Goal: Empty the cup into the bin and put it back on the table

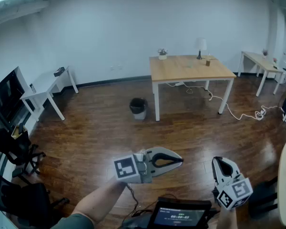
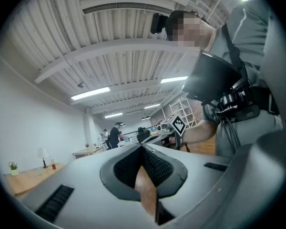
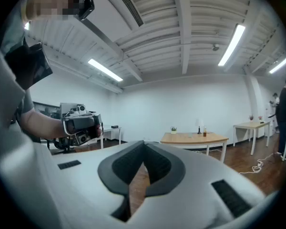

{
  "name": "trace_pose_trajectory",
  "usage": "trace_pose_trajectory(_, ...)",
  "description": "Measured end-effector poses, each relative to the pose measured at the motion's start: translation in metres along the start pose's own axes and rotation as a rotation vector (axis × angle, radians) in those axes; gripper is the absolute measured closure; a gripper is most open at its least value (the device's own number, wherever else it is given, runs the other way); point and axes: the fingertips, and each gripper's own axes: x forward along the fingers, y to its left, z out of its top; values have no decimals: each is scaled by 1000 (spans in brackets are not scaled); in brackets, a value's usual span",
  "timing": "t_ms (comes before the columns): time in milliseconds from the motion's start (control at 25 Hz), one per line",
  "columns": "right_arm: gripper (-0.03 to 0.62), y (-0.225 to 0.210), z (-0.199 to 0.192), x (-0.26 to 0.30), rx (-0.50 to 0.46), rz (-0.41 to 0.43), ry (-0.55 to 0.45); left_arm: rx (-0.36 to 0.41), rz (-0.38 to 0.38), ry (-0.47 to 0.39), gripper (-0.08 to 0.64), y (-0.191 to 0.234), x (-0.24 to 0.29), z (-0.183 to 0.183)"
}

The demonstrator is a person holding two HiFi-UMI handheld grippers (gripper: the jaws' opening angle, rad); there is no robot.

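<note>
Down at 6 o'clock, close to the person, the left gripper (image 1: 180, 160) is lying on its side and pointing toward 3 o'clock. Its jaws are pressing together with nothing between them. At 5 o'clock the right gripper (image 1: 220, 162) is pointing up the room. Its jaws are touching too and holding nothing.

Straight ahead at 12 o'clock the bin (image 1: 138, 107) is sitting on the floor, just beside the table's near left leg. The table (image 1: 181, 70) is standing at 1 o'clock, well apart from both grippers. A small brown thing on its far side, near the lamp (image 1: 200, 46), is what I am taking for the cup (image 1: 208, 62). It is too small to be sure.

Here is what I am worrying about. If a gripper is reaching the cup with its jaws shut, it is going to bump it and tip it over. The lamp is so near that it could get knocked too. A cord (image 1: 243, 114) is lying on the floor at 2 o'clock, and feet could catch on it. The bin is small, so a quick tip could be spilling things beside it.
</note>
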Motion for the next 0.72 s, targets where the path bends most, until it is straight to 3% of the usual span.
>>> trace_pose_trajectory(440,591,-51,-15,8,19,11,-9,39,-75,29,568,12,50,-24)
trace_pose_trajectory(600,592,-65,-16,28,15,19,-9,36,-72,19,568,35,55,-34)
trace_pose_trajectory(720,592,-88,-8,41,8,-28,-25,62,-94,14,568,59,62,-45)
